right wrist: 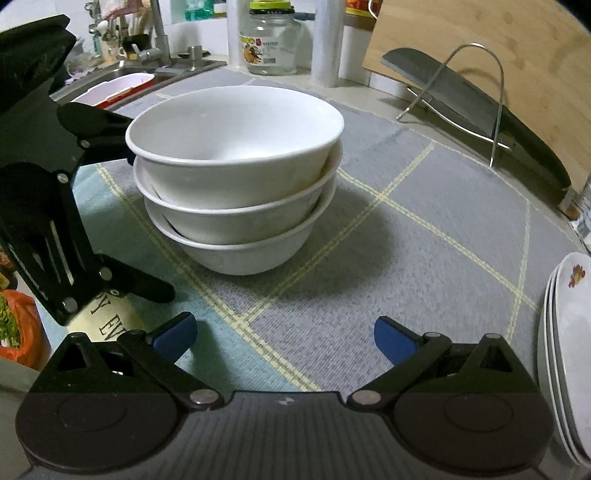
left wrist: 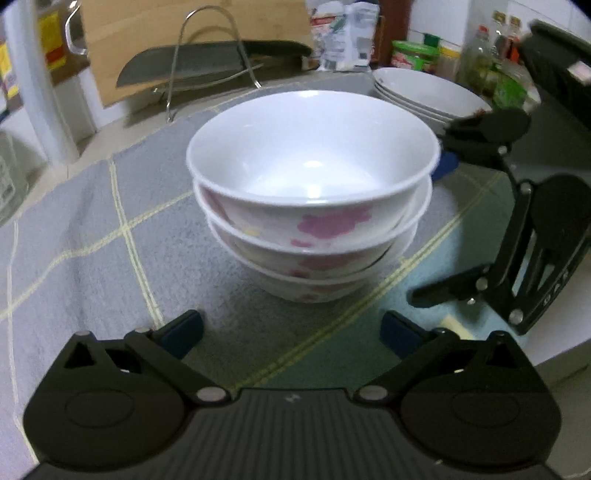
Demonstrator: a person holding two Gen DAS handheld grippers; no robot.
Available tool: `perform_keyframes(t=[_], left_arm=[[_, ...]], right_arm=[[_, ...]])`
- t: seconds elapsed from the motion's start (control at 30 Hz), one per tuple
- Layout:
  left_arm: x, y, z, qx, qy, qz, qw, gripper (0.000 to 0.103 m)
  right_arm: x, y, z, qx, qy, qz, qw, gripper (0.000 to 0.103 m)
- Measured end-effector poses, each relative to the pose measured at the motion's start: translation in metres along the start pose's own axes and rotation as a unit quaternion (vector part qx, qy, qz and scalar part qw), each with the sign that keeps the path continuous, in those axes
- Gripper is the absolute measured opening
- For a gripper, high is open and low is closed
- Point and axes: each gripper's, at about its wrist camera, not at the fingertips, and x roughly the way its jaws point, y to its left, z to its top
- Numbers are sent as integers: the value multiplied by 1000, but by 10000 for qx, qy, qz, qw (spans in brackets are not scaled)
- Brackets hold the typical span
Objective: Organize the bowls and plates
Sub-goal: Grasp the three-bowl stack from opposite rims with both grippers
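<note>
Stack of three white bowls [left wrist: 312, 206] w/ pink flower prints, nested upright, standing on a grey-and-teal checked mat [left wrist: 110, 236] at centre of counter. Left gripper [left wrist: 291, 330]: blue-padded fingers spread wide apart, nothing between them, just short of the stack's foot, not touching. Right gripper [right wrist: 284, 338]: fingers likewise apart, empty, over the mat near the stack, clear of it. In left wrist view the right gripper appears at the right edge, one finger close beside the top bowl's rim; contact can't be judged. In right wrist view the left gripper sits at the left, one finger beside the top rim. Pile of white plates [left wrist: 428, 96] behind-right of the bowls, well apart from them. Wire rack [left wrist: 210, 59] holding a dark cleaver [left wrist: 207, 62] at rear, in front of a wooden board [left wrist: 192, 22]. Glass jar [right wrist: 271, 40] and sink [right wrist: 122, 79] at rear in right wrist view.
</note>
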Motion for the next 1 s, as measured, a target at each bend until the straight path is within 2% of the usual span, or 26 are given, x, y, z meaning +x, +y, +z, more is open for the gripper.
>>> perform_keyframes(t=[0.3,0.43,0.73,0.87,1.0], left_arm=[[-3,5,-11,150,-462,-118,9987,103],[-2,9,-12,354,-602,-292,9971,103],[5,19,-3,918,-579,-786,9910,103],[6,28,1,1152,-562,-1143,9851,102],[10,38,3,1420,-589,-1344,9789,102]], right_arm=[[-1,-3,-5,-19,-223,24,9997,103],[0,-2,-4,-22,-238,7,9997,103],[7,1,7,-137,-175,94,9997,103],[12,2,17,-216,-51,139,9997,103],[15,4,22,-178,-30,129,9998,103]])
